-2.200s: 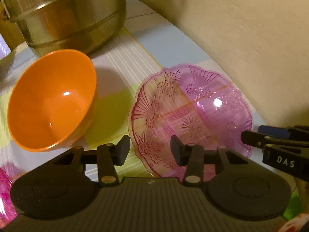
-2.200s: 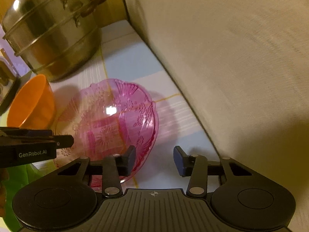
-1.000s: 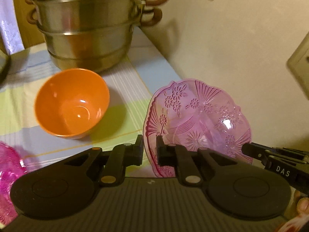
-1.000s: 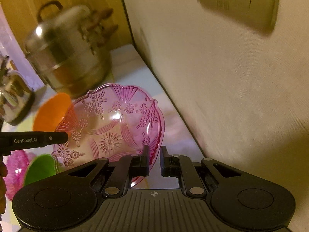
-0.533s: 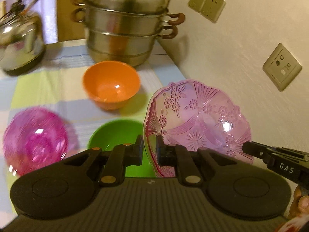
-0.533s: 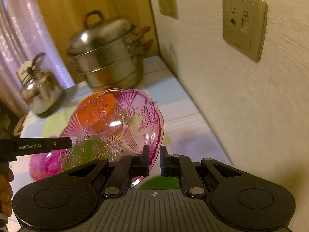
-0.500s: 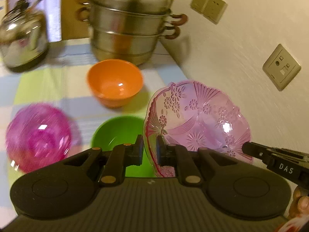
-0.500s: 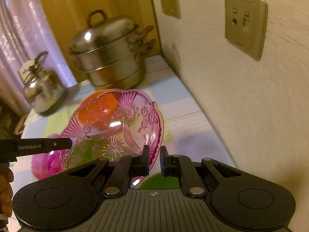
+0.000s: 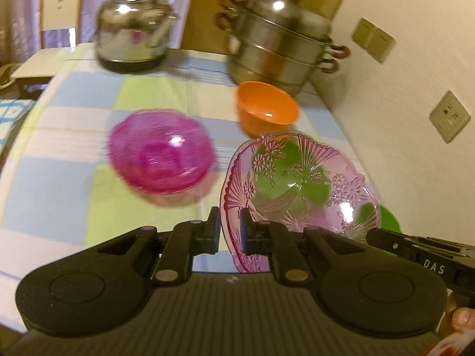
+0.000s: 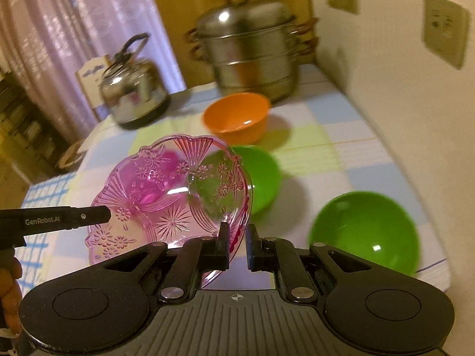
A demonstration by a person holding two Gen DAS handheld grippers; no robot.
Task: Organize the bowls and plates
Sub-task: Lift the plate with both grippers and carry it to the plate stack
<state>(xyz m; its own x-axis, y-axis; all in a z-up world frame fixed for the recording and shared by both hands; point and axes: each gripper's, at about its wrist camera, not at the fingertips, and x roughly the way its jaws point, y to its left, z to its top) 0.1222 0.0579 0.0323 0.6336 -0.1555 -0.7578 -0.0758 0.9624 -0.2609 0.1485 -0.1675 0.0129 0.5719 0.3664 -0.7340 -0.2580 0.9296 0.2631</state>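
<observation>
A clear pink patterned plate (image 9: 299, 190) hangs in the air above the table, held by both grippers. My left gripper (image 9: 230, 231) is shut on its left rim. My right gripper (image 10: 237, 244) is shut on the opposite rim of the pink plate (image 10: 166, 204). A magenta glass bowl (image 9: 161, 151) rests on the checked cloth to the left. An orange bowl (image 9: 265, 106) stands near the steamer. Two green bowls (image 10: 261, 175) (image 10: 365, 231) sit on the table under and right of the plate.
A stacked steel steamer pot (image 9: 282, 44) and a steel kettle (image 9: 133, 26) stand at the far end of the table. The wall (image 9: 415, 89) with sockets runs along the right side. The table's left edge (image 9: 17, 136) drops off toward a chair.
Both grippers carried the pink plate back along the table and a little up. The orange bowl and steamer now lie farther off, and the magenta and green bowls came into view.
</observation>
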